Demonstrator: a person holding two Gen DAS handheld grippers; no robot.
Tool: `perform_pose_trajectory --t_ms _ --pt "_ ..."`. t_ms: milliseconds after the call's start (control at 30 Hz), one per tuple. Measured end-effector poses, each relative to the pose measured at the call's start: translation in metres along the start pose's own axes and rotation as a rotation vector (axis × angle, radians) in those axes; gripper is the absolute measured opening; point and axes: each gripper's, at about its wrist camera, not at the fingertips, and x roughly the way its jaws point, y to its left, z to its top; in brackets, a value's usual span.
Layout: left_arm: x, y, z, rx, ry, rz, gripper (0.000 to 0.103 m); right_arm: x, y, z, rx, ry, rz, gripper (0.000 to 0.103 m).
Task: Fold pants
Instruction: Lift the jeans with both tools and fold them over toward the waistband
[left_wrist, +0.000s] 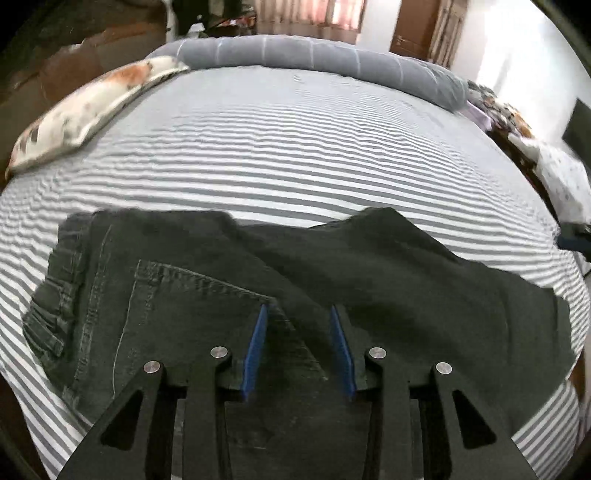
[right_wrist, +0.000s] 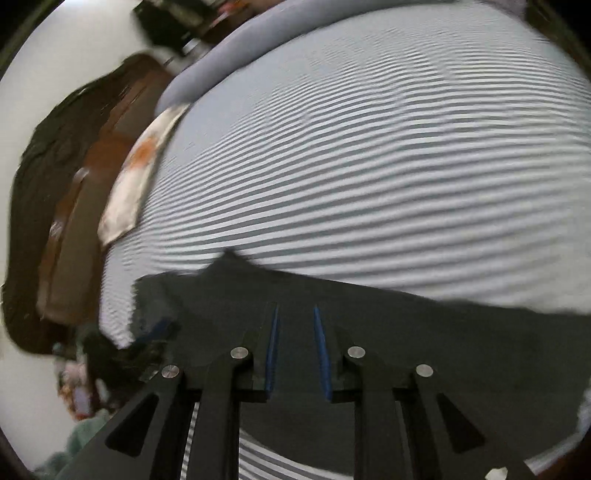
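Dark denim pants (left_wrist: 229, 295) lie spread on the striped bed (left_wrist: 295, 155), directly beneath and ahead of the left gripper (left_wrist: 298, 310), whose fingers stand apart and empty, likely just released. The right gripper (right_wrist: 295, 310) hangs over the same cloth, its fingers narrowly apart, gripping nothing. No containers show.

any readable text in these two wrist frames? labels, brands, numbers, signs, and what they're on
None readable in either view.
Pants: stitching, back pocket and waistband show; no tag or brand patch visible.
Striped bedsheet: pattern only, no print.
Patterned pillow: blotchy colours, no lettering.
Left gripper and right gripper: no markings visible.
Room clutter at the frame edges: too blurred to tell.
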Motion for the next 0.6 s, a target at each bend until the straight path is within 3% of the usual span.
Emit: perform_pose_trajectory --t_ms 133,267,433,600 --pt "-0.004 -0.001 0.011 0.015 -0.046 -0.059 0.037 0.056 0.039 0.021 -0.061 0.083 0.019 0.019" --pt "-0.001 -0.015 0.029 0.086 -0.087 -0.077 0.042 0.100 0.053 0.036 -0.069 0.152 0.018 0.019" --pt "0.031 -0.016 0.038 0.064 -0.030 -0.087 0.042 0.140 0.056 0.053 -0.064 0.204 0.007 0.019" --pt "0.045 -0.004 0.027 0.005 0.028 -0.069 0.042 0.166 0.055 0.055 -0.076 0.268 0.055 0.019"
